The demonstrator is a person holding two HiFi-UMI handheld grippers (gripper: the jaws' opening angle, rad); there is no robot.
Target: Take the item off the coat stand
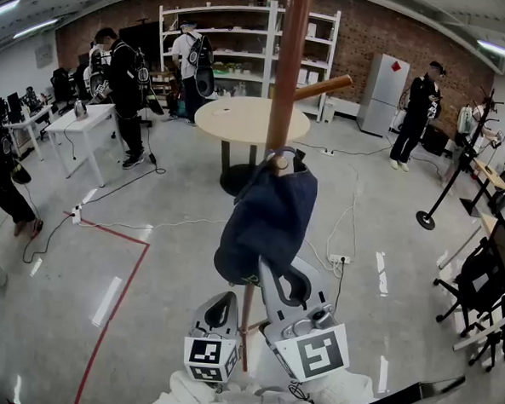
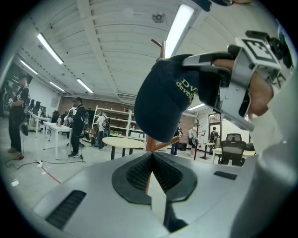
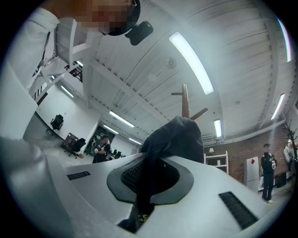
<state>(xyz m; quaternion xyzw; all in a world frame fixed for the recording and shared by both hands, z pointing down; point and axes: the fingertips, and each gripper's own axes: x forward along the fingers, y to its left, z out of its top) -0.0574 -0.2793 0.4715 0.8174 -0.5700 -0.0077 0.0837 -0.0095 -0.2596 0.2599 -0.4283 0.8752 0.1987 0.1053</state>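
Note:
A dark blue cap (image 1: 269,215) with yellow lettering hangs by its top from a peg on the wooden coat stand (image 1: 288,71). My right gripper (image 1: 271,273) reaches up from below and is shut on the cap's lower edge. In the right gripper view the dark fabric (image 3: 179,135) runs down between the jaws of the right gripper (image 3: 146,162), with the top of the stand (image 3: 185,100) behind it. My left gripper (image 1: 222,306) sits just left of the pole, below the cap, shut and empty. The left gripper view looks past the left gripper (image 2: 151,155) to the cap (image 2: 163,102) above it.
A round table (image 1: 249,120) stands behind the coat stand, with white shelves (image 1: 245,43) beyond it. Several people stand at the left and back. A second black stand (image 1: 455,167) and a chair (image 1: 478,279) are on the right. Red tape (image 1: 119,291) and cables cross the floor.

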